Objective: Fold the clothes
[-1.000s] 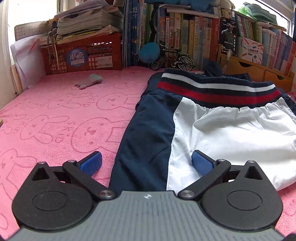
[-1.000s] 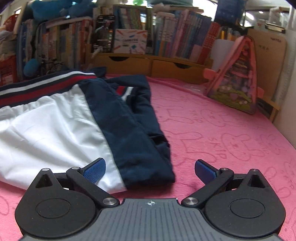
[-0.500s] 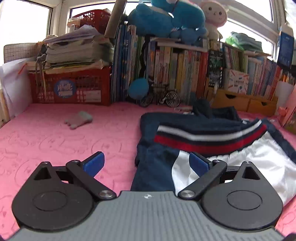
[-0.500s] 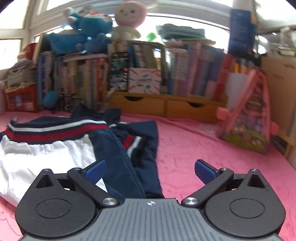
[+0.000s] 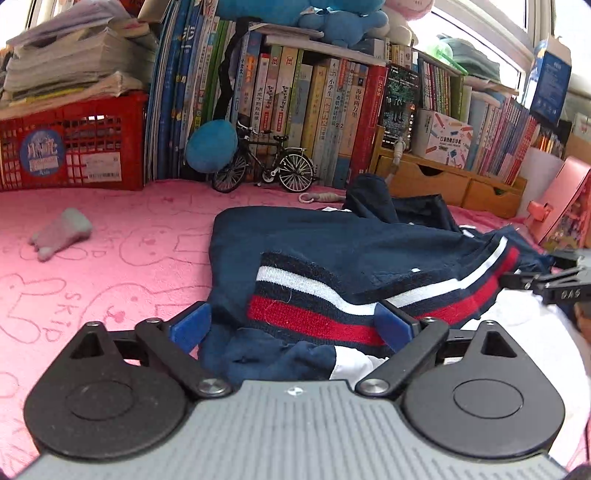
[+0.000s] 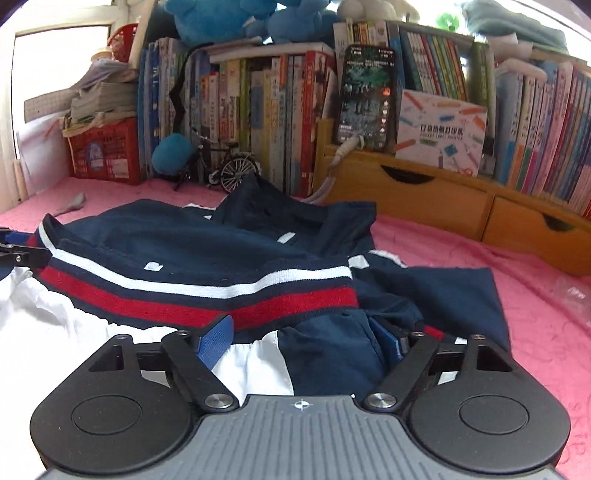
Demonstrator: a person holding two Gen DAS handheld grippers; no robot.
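A navy and white jacket [image 5: 332, 251] [image 6: 207, 254] lies crumpled on the pink surface [image 5: 110, 258] [image 6: 535, 295], its hem band of red, white and navy stripes [image 5: 314, 310] [image 6: 221, 291] running across the near part of the cloth, with the white panel nearer than the band.

The left gripper [image 5: 295, 325] sits at the left end of that band – its jaws are closing, with the striped band and navy cloth between the blue pads [image 5: 190, 325], which do not yet press on it. The right gripper [image 6: 303, 339] is at the band's right end; its jaws are closing too, with navy and white cloth between them, the right pad sunk among the navy folds. Whether that pad already presses the cloth, I cannot tell.

Left of the jacket, well apart from it, a small grey cloth toy [image 5: 61, 232] lies on the surface. At the far edge stand a model bicycle [image 5: 264, 164] [image 6: 221, 166], a red basket [image 5: 74, 144] topped with papers, a long row of books [image 5: 314, 99] [image 6: 258, 103] and wooden drawers [image 6: 443, 199] – blue plush toys [image 6: 221, 18] sit on top.
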